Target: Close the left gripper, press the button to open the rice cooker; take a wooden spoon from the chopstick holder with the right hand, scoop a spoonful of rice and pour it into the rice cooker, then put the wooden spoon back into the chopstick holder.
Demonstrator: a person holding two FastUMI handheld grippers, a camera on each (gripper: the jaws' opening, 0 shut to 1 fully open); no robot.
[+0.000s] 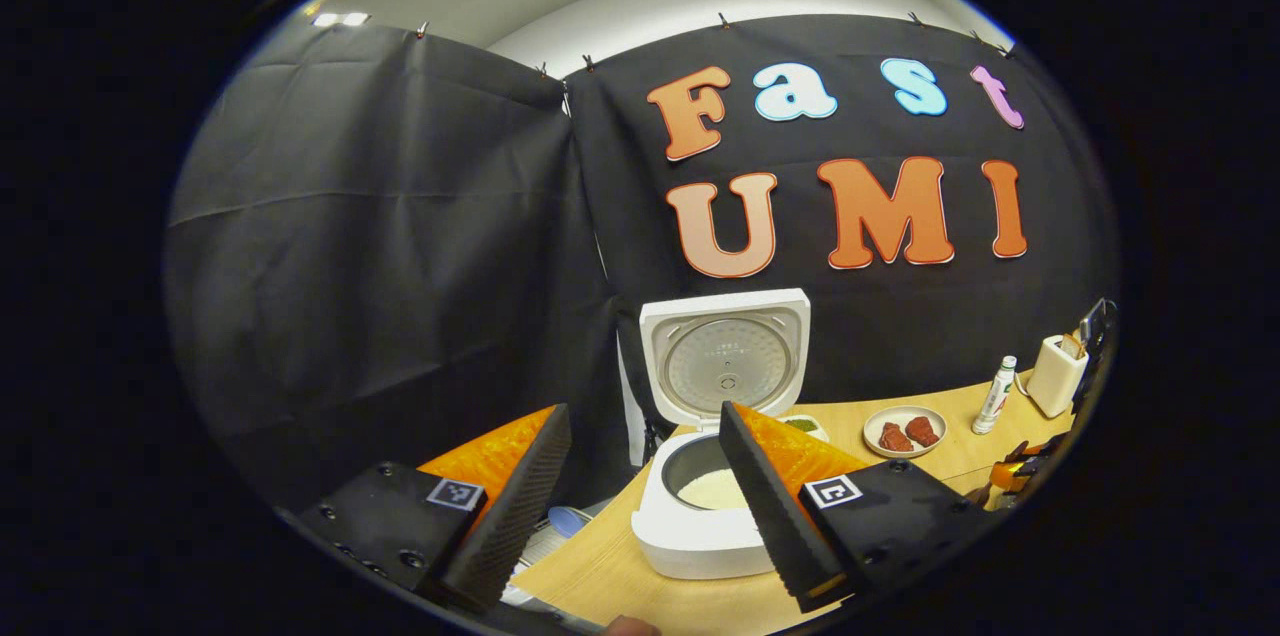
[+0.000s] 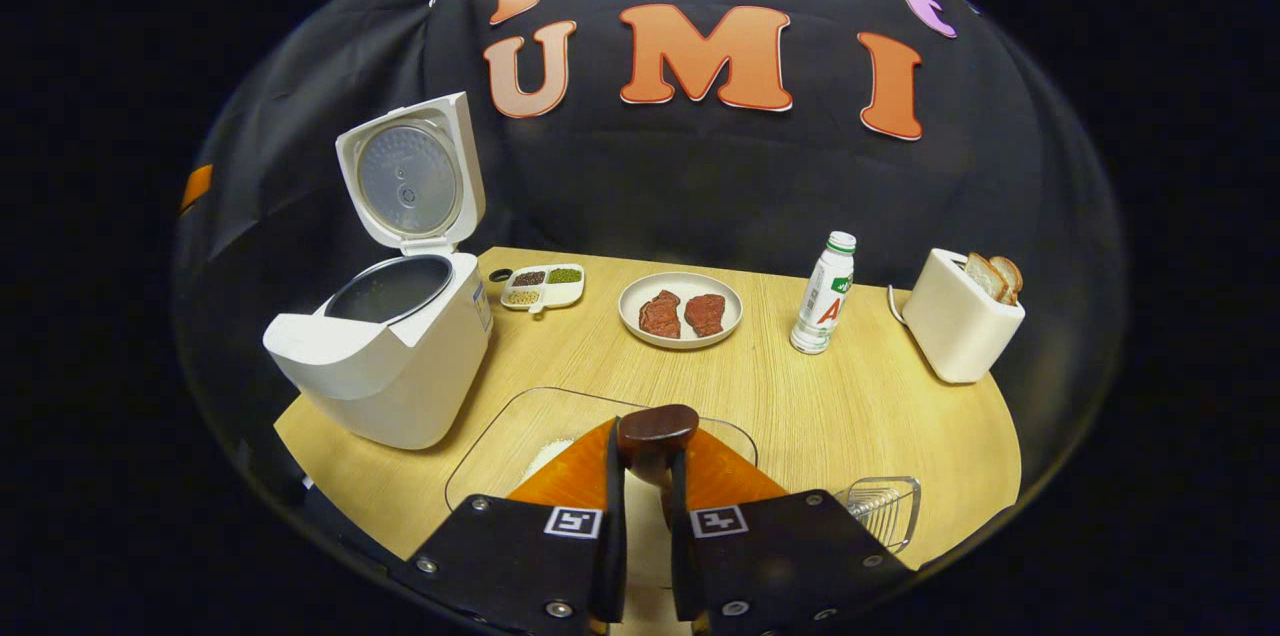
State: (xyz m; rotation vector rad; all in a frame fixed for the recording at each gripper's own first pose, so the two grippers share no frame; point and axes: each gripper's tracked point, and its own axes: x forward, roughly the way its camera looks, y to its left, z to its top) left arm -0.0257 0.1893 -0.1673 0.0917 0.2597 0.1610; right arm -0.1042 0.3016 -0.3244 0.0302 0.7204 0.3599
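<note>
the right tool (image 2: pixel 645 476) is seen closed on the dark handle of the wooden spoon (image 2: pixel 655 436), both fingers pressing its sides; the rounded end of the handle stands up just above the fingertips. directly under and ahead of this tool a clear glass dish (image 2: pixel 520 421) holding white rice (image 2: pixel 548 456) is seen on the wooden surface (image 2: pixel 850 406). a wire chopstick holder (image 2: pixel 885 506) lies just to the right of the tool, near the surface edge.

the rice cooker (image 2: pixel 385 356) is noted at the left end of the surface, lid (image 2: pixel 410 176) raised upright, inner pot exposed; it sits well left of the spoon.

the left tool (image 1: pixel 640 506) is held with its fingers wide apart, gripping nothing. between them, farther off, the open rice cooker (image 1: pixel 700 526) is seen, with white rice in the pot.

also recorded: a plate of meat (image 2: pixel 681 311), a small divided dish (image 2: pixel 543 288), a bottle (image 2: pixel 823 294), a toaster with bread (image 2: pixel 962 316).
</note>
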